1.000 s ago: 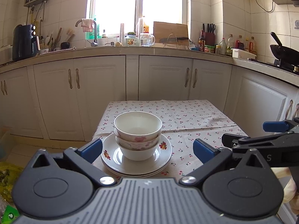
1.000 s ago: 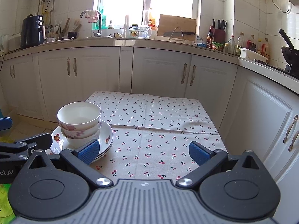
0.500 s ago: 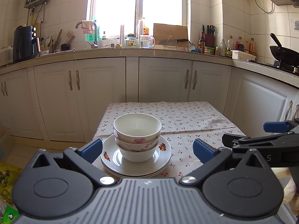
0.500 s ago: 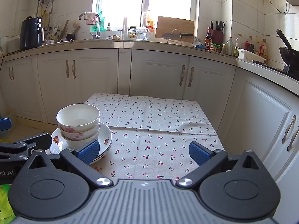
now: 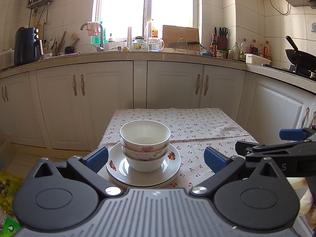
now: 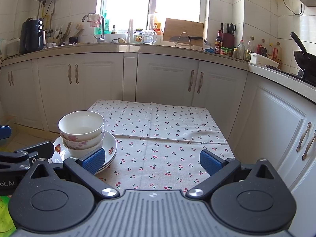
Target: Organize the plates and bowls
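Note:
Nested white floral bowls stand on a stack of floral plates at the near left of a small table with a cherry-print cloth. My left gripper is open and empty, its blue fingertips either side of the stack, just short of it. The bowls and plates also show in the right wrist view. My right gripper is open and empty, over the near middle of the cloth, to the right of the stack.
White cabinets stand close behind and right of the table. The counter holds a sink tap, a black appliance, a cutting board, bottles and a wok. A green bag lies on the floor at left.
Both views have shifted slightly, as if the grippers tilted or drew back a little; the stack sits slightly lower and farther in view. Bowls and plates have not moved. Both grippers stay open.

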{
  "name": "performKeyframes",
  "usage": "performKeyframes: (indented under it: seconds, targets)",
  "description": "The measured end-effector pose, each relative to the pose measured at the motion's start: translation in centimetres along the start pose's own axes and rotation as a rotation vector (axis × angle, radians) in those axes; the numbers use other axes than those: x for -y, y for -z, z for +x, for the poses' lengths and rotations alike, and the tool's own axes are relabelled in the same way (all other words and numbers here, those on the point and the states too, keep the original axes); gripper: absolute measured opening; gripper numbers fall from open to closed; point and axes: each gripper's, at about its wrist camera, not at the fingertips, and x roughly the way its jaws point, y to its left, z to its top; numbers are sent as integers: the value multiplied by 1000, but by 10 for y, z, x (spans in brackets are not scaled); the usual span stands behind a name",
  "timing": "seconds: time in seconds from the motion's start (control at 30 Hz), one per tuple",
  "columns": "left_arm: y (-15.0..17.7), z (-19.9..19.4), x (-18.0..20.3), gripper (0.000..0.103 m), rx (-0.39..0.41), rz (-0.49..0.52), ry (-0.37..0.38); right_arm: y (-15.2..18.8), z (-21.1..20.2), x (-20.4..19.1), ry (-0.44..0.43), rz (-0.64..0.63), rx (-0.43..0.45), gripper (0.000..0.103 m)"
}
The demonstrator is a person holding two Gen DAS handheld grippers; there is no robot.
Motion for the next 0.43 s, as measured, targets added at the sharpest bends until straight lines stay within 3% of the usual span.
performKeyframes:
  seconds: [0.43]
  targets:
    - [0,0,0,102,-2,-3,-1,0,0,-2,8,1,1,103]
